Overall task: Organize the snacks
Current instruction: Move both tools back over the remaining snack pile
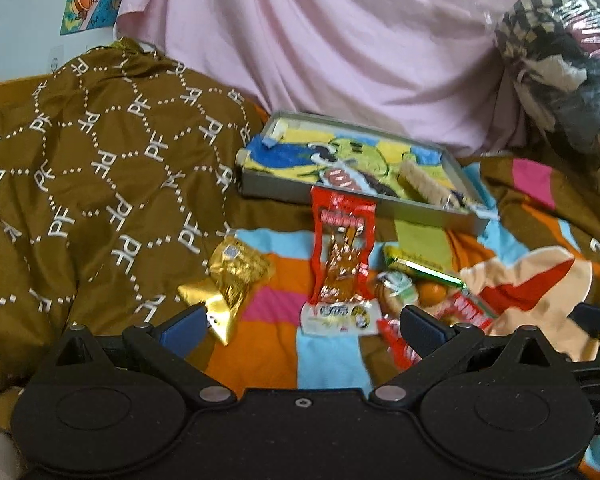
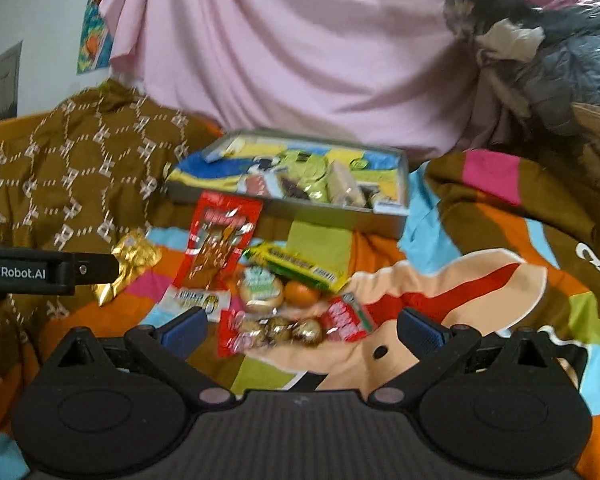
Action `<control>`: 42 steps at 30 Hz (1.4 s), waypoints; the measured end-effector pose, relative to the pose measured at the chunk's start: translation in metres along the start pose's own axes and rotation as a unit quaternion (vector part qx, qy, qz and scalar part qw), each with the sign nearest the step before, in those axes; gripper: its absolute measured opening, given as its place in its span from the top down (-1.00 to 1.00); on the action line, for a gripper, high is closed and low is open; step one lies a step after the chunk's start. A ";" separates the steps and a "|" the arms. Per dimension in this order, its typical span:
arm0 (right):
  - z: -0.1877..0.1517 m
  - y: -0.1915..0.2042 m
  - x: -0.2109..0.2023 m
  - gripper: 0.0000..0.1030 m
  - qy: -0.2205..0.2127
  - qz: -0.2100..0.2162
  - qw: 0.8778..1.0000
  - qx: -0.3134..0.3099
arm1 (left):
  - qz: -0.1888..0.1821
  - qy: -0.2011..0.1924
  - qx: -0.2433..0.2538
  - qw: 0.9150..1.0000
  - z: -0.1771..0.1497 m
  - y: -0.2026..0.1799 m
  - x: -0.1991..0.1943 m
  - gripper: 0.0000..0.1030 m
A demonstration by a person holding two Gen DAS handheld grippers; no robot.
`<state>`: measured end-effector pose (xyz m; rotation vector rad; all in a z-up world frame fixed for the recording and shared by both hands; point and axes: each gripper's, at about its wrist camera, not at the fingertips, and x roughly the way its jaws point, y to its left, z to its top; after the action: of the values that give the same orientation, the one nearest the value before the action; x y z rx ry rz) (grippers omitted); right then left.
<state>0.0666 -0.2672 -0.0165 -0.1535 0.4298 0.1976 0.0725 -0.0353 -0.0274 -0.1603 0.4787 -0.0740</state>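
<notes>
Two grippers, both yours: left gripper [image 1: 302,326] spread wide, holding nothing, low over the bright patchwork blanket [image 1: 332,364]; right gripper [image 2: 300,326] equally wide and empty-handed. Snacks heaped near you: tall red packet [image 1: 342,252] standing centre, gold foil pouch [image 1: 236,272] to its left, green bar [image 2: 300,266], orange [image 2: 300,294] and red candy bag [image 2: 284,330] to its right. Grey tray [image 1: 432,214] lies just beyond the red packet, already carrying a few wrapped pieces.
</notes>
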 end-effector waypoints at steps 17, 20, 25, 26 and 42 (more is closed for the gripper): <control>-0.005 0.012 0.028 -1.00 0.072 0.031 0.997 -0.013 | 0.027 0.052 0.007 0.998 -0.012 0.020 0.022 -0.98; -0.005 0.014 0.032 -0.99 0.076 0.039 0.996 -0.013 | 0.022 0.054 0.012 0.998 -0.011 0.022 0.025 -0.98; -0.005 0.015 0.043 -0.99 0.087 0.049 0.995 -0.008 | 0.022 0.055 0.032 0.998 -0.006 0.026 0.032 -0.98; -0.005 0.015 0.044 -0.99 0.084 0.049 0.995 -0.007 | 0.024 0.058 0.034 0.997 -0.004 0.028 0.035 -0.98; -0.002 0.000 0.088 -1.00 0.118 0.060 0.990 0.057 | -0.008 0.066 0.125 0.990 0.024 0.047 0.091 -0.98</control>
<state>0.1440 -0.2540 -0.0553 -0.0374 0.6849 0.2740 0.1662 0.0047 -0.0555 0.0876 0.5967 -0.1593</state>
